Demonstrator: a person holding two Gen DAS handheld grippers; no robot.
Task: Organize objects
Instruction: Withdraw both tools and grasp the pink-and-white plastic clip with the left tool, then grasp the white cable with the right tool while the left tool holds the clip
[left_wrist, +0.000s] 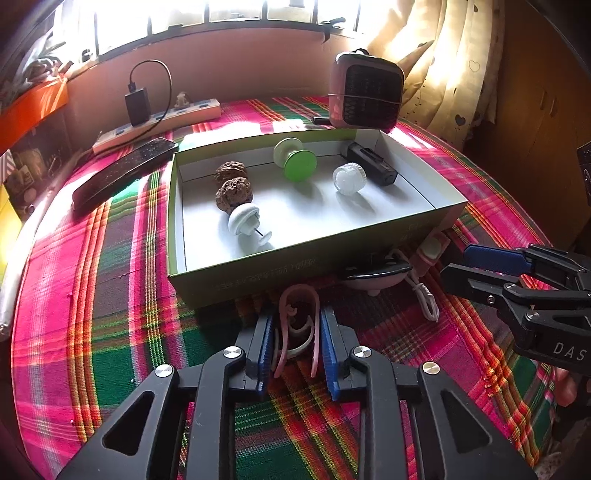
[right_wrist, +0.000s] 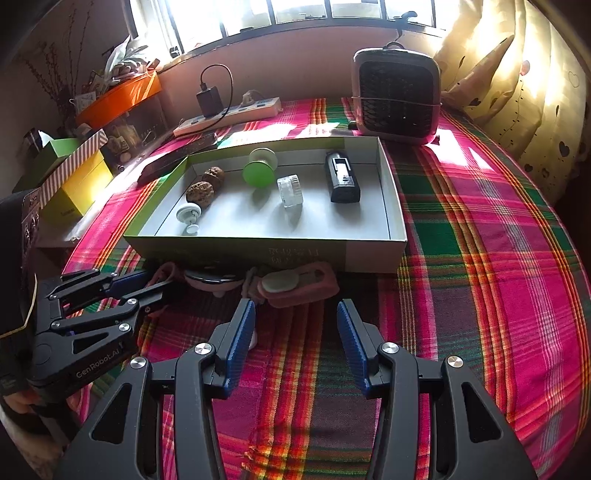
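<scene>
A shallow green-and-white box (left_wrist: 177, 206) (right_wrist: 391, 206) on the plaid cloth holds two brown walnuts (left_wrist: 233, 192) (right_wrist: 200, 191), a green-and-white spool (left_wrist: 295, 159) (right_wrist: 258, 168), a white pin holder (left_wrist: 244, 222) (right_wrist: 189, 216), a clear jar (left_wrist: 349, 179) (right_wrist: 290, 191) and a black device (left_wrist: 373, 164) (right_wrist: 341, 177). My left gripper (left_wrist: 295, 325) (right_wrist: 147, 280) is shut on a pink hair clip (left_wrist: 299, 325) just in front of the box. My right gripper (right_wrist: 295, 325) (left_wrist: 458, 264) is open and empty, behind a pink case (right_wrist: 299, 282) with a white oval.
A pink-and-black bowl-like item (left_wrist: 375, 275) (right_wrist: 212, 280) and a white cable (left_wrist: 424, 295) lie against the box front. A heater (left_wrist: 365, 94) (right_wrist: 397, 98), a power strip (left_wrist: 159, 122) (right_wrist: 229, 114) and a dark phone (left_wrist: 122, 173) lie behind the box. Coloured boxes (right_wrist: 77, 177) stand at left.
</scene>
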